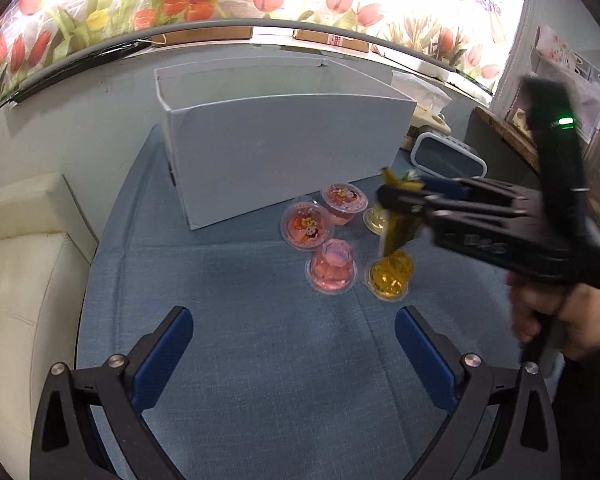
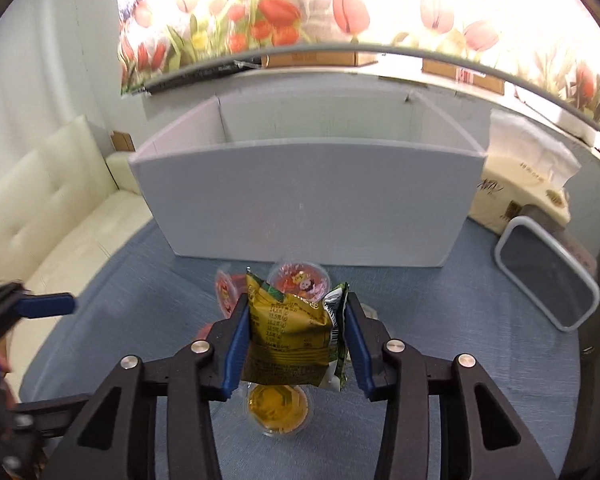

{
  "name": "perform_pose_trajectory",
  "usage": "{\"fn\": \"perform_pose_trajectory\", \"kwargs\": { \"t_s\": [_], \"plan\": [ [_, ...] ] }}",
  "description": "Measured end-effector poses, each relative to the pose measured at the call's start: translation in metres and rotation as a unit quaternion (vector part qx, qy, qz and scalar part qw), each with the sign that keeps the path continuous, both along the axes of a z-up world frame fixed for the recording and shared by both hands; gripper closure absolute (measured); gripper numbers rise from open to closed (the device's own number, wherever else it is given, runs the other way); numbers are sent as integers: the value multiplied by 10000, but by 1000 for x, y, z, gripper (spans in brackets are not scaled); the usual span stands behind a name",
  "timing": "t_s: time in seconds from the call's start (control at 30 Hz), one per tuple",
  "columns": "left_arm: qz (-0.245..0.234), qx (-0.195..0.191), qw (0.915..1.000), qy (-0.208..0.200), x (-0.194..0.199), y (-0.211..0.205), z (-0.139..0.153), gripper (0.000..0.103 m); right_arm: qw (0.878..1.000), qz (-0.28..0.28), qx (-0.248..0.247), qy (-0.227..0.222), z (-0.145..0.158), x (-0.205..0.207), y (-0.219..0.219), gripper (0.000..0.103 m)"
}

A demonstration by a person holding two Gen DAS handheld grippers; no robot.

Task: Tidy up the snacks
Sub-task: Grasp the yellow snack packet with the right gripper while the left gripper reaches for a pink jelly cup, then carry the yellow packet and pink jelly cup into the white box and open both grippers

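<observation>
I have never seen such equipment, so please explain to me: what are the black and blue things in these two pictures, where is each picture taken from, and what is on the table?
No robot is here. A person holds one hand tool in each hand, each with two blue-padded fingers and a camera looking along them. In the left camera's picture, the left tool is open and holds nothing; the right tool comes in from the right side. In the right camera's picture, the right tool is shut on a yellow-green snack packet. On the blue cloth lie pink jelly cups and yellow jelly cups, in front of a white box.
</observation>
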State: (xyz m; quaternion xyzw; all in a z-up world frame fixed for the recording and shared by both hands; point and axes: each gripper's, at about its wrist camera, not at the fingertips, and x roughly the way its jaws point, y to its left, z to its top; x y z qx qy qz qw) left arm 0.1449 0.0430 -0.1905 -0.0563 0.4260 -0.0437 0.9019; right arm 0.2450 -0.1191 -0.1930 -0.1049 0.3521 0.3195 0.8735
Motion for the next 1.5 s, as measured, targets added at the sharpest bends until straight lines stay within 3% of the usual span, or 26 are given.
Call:
{"fn": "perform_pose_trajectory", "kwargs": {
  "t_s": [0.2, 0.47, 0.57, 0.67, 0.73, 0.77, 1.1, 1.5],
  "plan": [
    [326, -113, 9993, 154, 32, -7, -11, 0, 9992, -226, 314, -112, 23, -15, -37, 55],
    [584, 282, 9965, 520, 78, -37, -37, 2, 9979, -408, 457, -207, 33, -41, -80, 55],
    [642, 463, 9947, 659, 87, -42, -46, 23, 9977, -441, 477, -200, 33, -47, -91, 55],
    [613, 294, 9951, 712, 88, -39, -51, 41, 9972, -479, 535, -201, 32, -48, -97, 55],
    [501, 265, 9958, 712, 88, -43, -49, 61, 9967, -486, 634, -152, 31, -48, -100, 55],
    [477, 279, 9960, 703, 86, -44, -49, 63, 9967, -488, 639, -142, 30, -48, -101, 55],
    [358, 146, 9974, 615, 68, -37, -32, 63, 9968, -420, 674, -124, 28, -57, -97, 55],
    [126, -42, 9999, -44, 34, -34, 41, 63, 9960, -328, 822, -136, 41, -60, -81, 55]
  ]
}}
